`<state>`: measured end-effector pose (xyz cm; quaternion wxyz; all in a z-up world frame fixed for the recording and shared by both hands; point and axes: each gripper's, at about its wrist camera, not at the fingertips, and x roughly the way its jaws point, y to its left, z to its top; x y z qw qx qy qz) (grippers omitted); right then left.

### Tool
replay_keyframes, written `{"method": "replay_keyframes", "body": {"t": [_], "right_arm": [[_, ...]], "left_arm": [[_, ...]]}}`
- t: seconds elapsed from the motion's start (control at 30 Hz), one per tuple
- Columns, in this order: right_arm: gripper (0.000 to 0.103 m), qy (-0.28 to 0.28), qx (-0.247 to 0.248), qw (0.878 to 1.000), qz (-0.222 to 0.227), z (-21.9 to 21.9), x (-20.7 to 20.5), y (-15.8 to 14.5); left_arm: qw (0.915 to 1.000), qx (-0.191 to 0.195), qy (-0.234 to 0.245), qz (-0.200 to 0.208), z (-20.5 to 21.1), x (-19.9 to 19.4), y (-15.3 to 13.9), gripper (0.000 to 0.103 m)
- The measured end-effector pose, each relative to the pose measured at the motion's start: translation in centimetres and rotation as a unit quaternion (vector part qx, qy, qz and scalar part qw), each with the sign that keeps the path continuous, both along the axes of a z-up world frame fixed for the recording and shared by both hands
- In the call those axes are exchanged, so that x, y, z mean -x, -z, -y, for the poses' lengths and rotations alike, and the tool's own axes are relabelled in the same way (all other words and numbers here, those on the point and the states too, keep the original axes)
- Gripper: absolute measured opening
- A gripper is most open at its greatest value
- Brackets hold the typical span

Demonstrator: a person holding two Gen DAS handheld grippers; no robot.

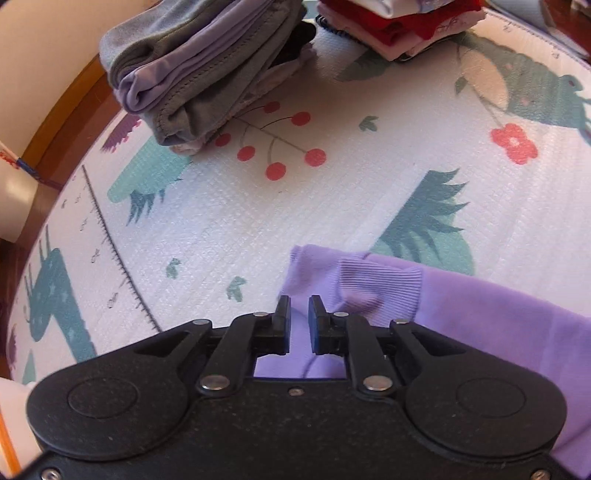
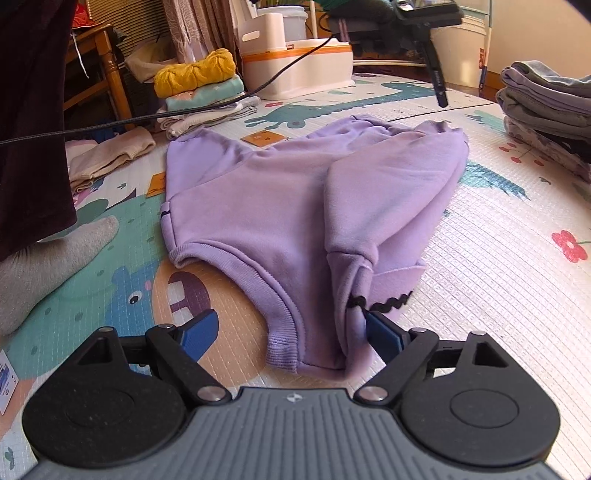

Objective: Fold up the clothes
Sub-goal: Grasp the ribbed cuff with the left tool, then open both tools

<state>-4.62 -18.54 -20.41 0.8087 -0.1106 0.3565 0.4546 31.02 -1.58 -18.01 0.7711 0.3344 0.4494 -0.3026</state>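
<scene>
A lilac sweatshirt lies spread on the patterned play mat, with one sleeve folded over its right side. My right gripper stands wide open at the near end. The ribbed hem corner lies between its blue pads without being pressed. In the left wrist view my left gripper hovers over the garment's far corner, beside a ribbed cuff. Its jaws are a narrow gap apart with nothing clamped between them. The left gripper's black fingers also show beyond the sweatshirt in the right wrist view.
A folded grey and lilac stack sits on the mat, with a red and pink stack behind it. To the left are a yellow and mint pile, a white box, a black cable, a wooden chair and a person's socked foot.
</scene>
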Motion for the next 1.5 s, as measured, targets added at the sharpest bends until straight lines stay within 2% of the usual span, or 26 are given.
{"method": "replay_keyframes", "body": {"t": [0.07,0.1,0.17,0.23,0.33,0.4,0.5,0.6,0.73,0.77,0.83,0.87,0.9,0.93,0.97,1.13,1.17,1.27,1.43,1.5], "right_arm": [[0.086,0.013,0.006,1.0,0.014,0.9,0.2,-0.6],[0.085,0.014,0.004,0.999,0.029,1.0,0.4,-1.0],[0.085,0.001,-0.003,0.998,0.066,0.8,0.9,-1.9],[0.085,-0.038,-0.007,0.994,0.105,-0.5,0.9,-2.4],[0.083,-0.076,-0.014,0.989,0.129,-2.7,0.0,-2.5],[0.084,-0.079,-0.012,0.989,0.122,-3.8,-1.0,-1.8],[0.085,-0.047,0.018,0.998,0.043,-4.0,-2.8,0.7],[0.086,-0.035,0.005,0.999,0.031,-3.4,-2.6,1.5],[0.096,-0.036,0.005,0.999,0.034,-4.2,-1.7,2.0],[0.096,-0.037,0.007,0.999,0.037,-4.4,-1.5,2.1],[0.098,-0.041,0.013,0.998,0.041,-4.7,-1.4,2.1],[0.098,-0.044,0.014,0.998,0.041,-4.7,-1.5,2.0],[0.097,-0.045,0.009,0.998,0.041,-4.5,-1.5,1.7],[0.089,-0.045,0.002,0.998,0.042,-4.2,-1.5,1.2],[0.086,-0.043,-0.004,0.998,0.048,-3.8,-1.4,0.6],[0.082,-0.032,-0.016,0.997,0.069,-2.1,-1.3,-2.1],[0.077,-0.029,-0.014,0.997,0.068,-1.8,-1.6,-2.7],[0.073,-0.014,-0.014,0.998,0.057,-1.1,-3.5,-4.4],[0.07,0.025,-0.013,0.999,0.028,-0.4,-8.8,-7.2],[0.07,0.043,-0.009,0.999,0.009,-0.2,-11.4,-8.2]], "left_arm": [[0.9983,0.044,0.018,-0.033,0.4,1.0,0.0,0.011],[0.9973,0.051,0.029,-0.044,0.8,1.4,0.2,0.011],[0.9966,0.046,0.044,-0.053,1.6,1.8,1.0,0.011],[0.9963,0.041,0.049,-0.058,2.2,1.9,1.8,0.011],[0.9965,0.04,0.041,-0.062,2.4,1.7,3.0,0.011],[0.997,0.028,0.042,-0.058,2.4,1.7,3.9,0.011],[0.9974,0.029,0.035,-0.056,2.3,1.7,4.8,0.011],[0.9976,0.035,0.029,-0.053,2.2,1.5,5.3,0.015],[0.9974,0.033,0.031,-0.056,2.1,1.0,5.1,0.019],[0.9977,0.035,0.025,-0.052,2.0,0.9,4.7,0.02],[0.9993,0.033,0.018,-0.009,1.5,1.0,3.3,0.018],[0.9995,0.029,0.012,-0.003,0.9,0.8,2.3,0.018],[0.9997,0.025,0.006,0.004,0.3,0.6,1.4,0.018],[0.9998,0.018,0.001,0.013,-0.6,0.7,0.2,0.018],[0.9998,0.01,-0.002,0.019,-1.7,1.2,-1.0,0.018],[0.9995,0.013,-0.004,0.03,-6.8,7.2,-5.4,0.018],[0.9994,0.017,-0.006,0.03,-7.8,8.6,-6.1,0.018],[0.9952,0.077,-0.059,0.011,-11.1,14.1,-6.1,0.021],[0.9795,0.128,-0.155,-0.016,-15.8,20.9,-3.2,0.024],[0.9653,0.153,-0.211,-0.021,-18.2,23.0,-2.1,0.026]]}}
